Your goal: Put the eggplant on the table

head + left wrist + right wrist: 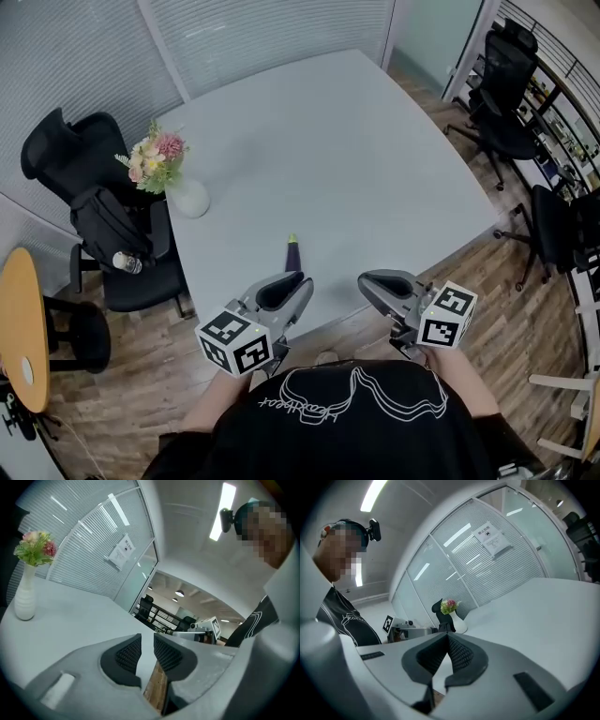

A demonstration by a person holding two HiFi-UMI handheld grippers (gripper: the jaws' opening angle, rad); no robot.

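The left claw (289,287) has its jaws a little apart, with nothing inside. The right claw (377,285) is closed and empty. The eggplant (292,255) lies on the tabletop (356,159) just past them, its green stem pointing away from the person.

Dark purple eggplant (292,255), green tip; pale grey-white table (375,159). White vase (190,199); pink, yellow and green flowers (157,159). Brown wood-grain floor (141,375); black chairs (66,150).

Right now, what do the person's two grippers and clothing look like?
The left gripper and right gripper are light grey shells with black ribbed pads inside the fingers. Each carries a white cube printed with black square markers. The person wears a black top with a white line drawing.
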